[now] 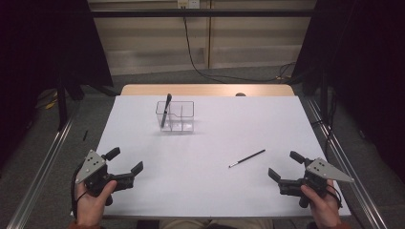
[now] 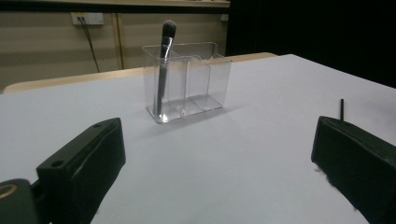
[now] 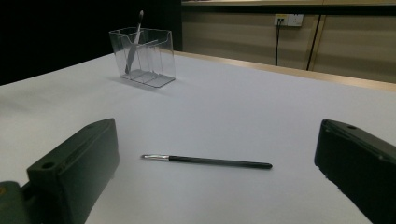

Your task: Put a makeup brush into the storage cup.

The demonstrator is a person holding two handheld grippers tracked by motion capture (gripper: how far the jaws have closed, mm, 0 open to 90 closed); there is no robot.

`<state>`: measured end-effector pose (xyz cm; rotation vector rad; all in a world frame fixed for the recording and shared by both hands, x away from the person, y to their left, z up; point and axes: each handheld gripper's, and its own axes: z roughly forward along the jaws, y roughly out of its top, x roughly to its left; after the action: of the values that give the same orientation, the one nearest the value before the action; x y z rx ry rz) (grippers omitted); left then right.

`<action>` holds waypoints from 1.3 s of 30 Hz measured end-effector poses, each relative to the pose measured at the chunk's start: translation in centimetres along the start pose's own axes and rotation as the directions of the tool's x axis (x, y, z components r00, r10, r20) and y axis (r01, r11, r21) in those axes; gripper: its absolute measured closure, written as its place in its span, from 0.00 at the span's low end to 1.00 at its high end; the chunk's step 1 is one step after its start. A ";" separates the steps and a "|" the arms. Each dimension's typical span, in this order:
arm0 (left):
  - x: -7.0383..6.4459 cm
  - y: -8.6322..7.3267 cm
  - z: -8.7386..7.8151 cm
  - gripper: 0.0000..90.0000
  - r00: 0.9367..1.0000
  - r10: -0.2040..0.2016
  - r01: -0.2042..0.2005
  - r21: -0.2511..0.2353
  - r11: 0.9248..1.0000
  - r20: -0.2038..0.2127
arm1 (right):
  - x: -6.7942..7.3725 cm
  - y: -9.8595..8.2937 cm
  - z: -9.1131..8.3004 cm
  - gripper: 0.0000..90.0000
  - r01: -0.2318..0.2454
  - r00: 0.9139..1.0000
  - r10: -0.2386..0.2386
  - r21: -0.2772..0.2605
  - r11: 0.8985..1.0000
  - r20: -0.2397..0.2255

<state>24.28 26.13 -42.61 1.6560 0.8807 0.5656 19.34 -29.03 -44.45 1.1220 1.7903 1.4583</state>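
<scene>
Sitting idle: one brush (image 1: pixel 165 110) stands in organizer (image 1: pixel 185 118); thin brush (image 1: pixel 247 158) still loose on table (image 1: pixel 200 186); left gripper (image 1: pixel 127 166) and right gripper (image 1: pixel 283 165) wide open, empty.

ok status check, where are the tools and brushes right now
Left tool open, empty. Right tool open, empty. Thin brush flat on table ahead of right tool; bigger brush standing in clear organizer. Nothing between.

A big white table (image 1: pixel 205 143) sits in the middle, with a strip of light wood (image 1: pixel 205 89) at its far edge. Behind it is a tan wall (image 1: pixel 153 36), and a black cable (image 1: pixel 191 52) hangs down from a white socket (image 3: pixel 288 19). The floor (image 1: pixel 90 119) is grey.
</scene>
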 end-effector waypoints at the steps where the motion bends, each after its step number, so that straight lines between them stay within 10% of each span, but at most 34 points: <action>1: 0.0 0.0 0.0 0.03 1.000 0.001 -0.001 -0.003 1.000 0.001 | 0.0 0.0 0.0 0.00 0.001 1.000 -0.001 0.000 1.000 0.000; 39: 0.2 -0.3 -0.3 0.03 1.000 0.010 -0.010 -0.009 1.000 -0.016 | -1.6 2.4 3.3 0.00 0.014 1.000 -0.015 0.072 0.997 0.013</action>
<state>24.10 26.56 -42.88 1.6507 0.8804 0.5896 23.50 -28.66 -43.06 1.1498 1.8504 1.3845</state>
